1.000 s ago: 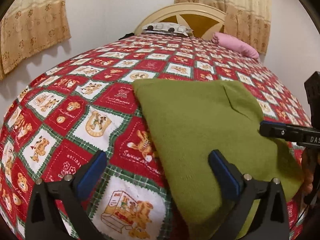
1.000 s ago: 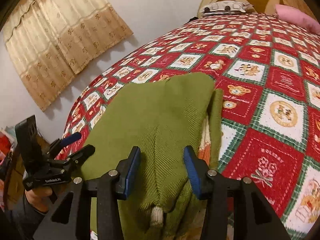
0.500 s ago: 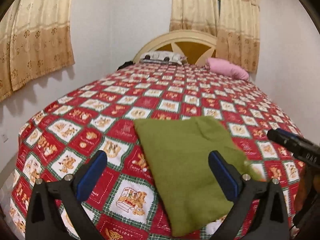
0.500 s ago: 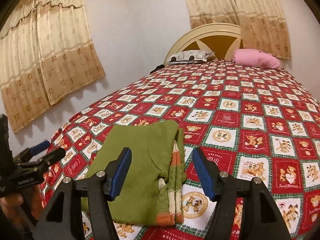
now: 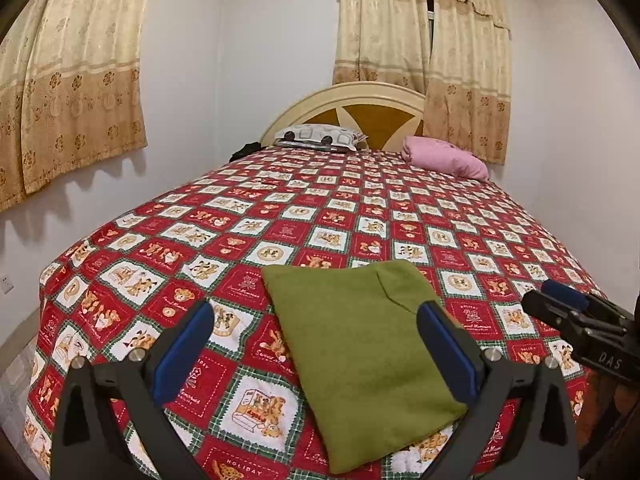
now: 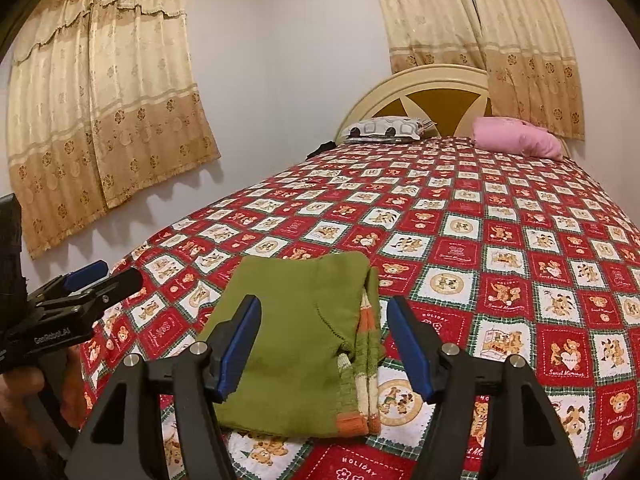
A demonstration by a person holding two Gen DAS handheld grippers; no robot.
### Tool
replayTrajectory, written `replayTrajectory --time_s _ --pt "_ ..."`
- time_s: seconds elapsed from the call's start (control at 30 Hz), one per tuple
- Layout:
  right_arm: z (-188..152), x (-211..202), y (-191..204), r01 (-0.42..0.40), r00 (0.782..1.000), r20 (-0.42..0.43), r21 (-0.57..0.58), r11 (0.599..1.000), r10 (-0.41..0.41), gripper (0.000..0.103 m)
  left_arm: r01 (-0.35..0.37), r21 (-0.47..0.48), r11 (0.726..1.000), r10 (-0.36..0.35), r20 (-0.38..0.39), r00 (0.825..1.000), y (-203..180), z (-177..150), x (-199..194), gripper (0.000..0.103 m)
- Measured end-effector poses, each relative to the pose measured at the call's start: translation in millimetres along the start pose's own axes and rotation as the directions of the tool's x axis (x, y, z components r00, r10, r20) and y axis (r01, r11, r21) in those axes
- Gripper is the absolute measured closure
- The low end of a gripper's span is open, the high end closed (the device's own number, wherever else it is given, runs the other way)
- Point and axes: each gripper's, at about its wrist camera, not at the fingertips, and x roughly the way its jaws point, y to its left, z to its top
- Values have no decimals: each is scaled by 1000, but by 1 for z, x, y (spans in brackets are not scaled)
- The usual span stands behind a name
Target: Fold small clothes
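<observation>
1. Now both claws have pulled back and up from the green sweater (image 5: 360,352); bed (image 5: 360,216) and headboard fill the frames where cloth filled them a second ago.
2. Left gripper (image 5: 316,352) released, jaws wide, empty. Right gripper (image 6: 324,344) likewise.
3. Sweater lies folded flat, lower centre of both views, beyond the fingertips, untouched.
4. Judgement: fold looks finished.

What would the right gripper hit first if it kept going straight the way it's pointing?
Probably the folded green sweater, which lies between the open right gripper fingers on the bedspread; depth is unclear.
</observation>
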Motion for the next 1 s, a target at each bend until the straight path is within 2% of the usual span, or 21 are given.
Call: replayTrajectory --time_s 1.0 --pt "-7 -2 10 -10 1000 -8 -1 1000 10 36 -5 10 1000 5 -22 1000 -3 -7 6 0"
